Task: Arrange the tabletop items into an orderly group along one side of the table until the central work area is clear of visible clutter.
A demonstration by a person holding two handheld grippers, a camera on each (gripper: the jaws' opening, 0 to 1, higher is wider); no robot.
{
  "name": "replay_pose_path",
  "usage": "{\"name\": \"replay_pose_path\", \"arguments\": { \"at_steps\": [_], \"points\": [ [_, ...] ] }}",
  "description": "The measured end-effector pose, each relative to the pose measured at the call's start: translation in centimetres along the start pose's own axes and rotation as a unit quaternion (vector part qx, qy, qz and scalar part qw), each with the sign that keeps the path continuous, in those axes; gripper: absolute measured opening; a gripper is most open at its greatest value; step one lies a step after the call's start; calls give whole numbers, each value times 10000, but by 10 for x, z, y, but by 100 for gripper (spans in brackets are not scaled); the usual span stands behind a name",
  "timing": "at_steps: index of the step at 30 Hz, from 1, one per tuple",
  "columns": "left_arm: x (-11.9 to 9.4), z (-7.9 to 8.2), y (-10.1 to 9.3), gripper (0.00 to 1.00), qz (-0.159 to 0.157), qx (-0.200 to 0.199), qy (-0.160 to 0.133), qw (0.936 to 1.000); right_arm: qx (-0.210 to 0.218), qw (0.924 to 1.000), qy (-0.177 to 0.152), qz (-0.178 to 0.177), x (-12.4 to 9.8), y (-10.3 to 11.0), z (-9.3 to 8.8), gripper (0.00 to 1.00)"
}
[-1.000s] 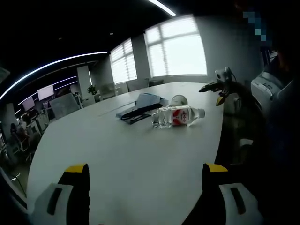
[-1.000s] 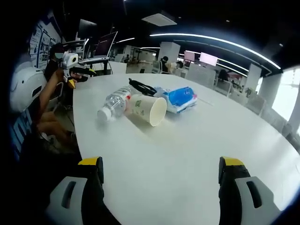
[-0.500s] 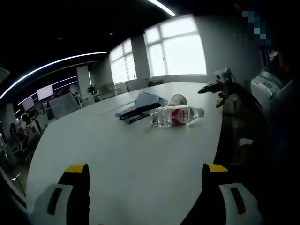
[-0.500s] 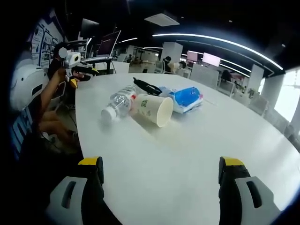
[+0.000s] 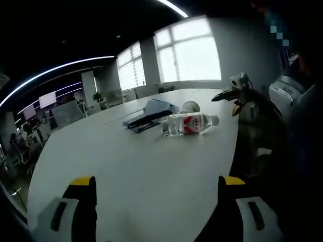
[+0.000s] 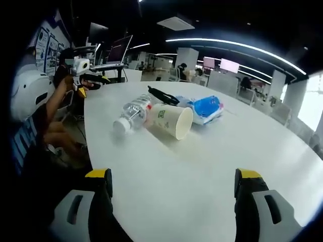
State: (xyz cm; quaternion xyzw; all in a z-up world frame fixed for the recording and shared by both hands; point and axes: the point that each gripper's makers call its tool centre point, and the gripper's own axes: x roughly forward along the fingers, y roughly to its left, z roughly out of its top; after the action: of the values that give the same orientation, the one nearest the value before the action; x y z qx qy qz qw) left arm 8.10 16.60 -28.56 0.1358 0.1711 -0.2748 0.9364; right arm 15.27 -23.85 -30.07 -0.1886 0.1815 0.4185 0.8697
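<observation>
Here both tongs, left [image 5: 151,189] and right [image 6: 172,184], gape wide and empty over the white bench [image 6: 212,166]. Farther off, the paper cup [image 6: 170,120] lies mouth toward the right tongs; touching it, the water bottle [image 6: 131,112] lies lengthwise, cap nearest.

no lettering can be read with certainty; the water bottle [image 5: 189,124] lying on the table [image 5: 136,166] carries a red label with pale marks too blurred to make out; in the right gripper view the same bottle [image 6: 132,111] shows only a sliver of that label; the paper cup [image 6: 170,120] lying beside it bears a small green print, a logo or characters, too small to tell; the blue packet [image 6: 208,107] behind the cup shows no legible print; posters [image 6: 46,44] on the far wall hold pictures and lines of text, unreadable.
</observation>
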Motion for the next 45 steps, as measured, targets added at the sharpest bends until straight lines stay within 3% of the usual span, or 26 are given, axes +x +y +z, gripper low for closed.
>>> {"name": "replay_pose_path", "arguments": {
  "at_steps": [45],
  "points": [
    [4, 2, -6, 100, -133, 41, -61, 9999, 171, 9983, -387, 408, 23, 32, 18, 84]
  ]
}}
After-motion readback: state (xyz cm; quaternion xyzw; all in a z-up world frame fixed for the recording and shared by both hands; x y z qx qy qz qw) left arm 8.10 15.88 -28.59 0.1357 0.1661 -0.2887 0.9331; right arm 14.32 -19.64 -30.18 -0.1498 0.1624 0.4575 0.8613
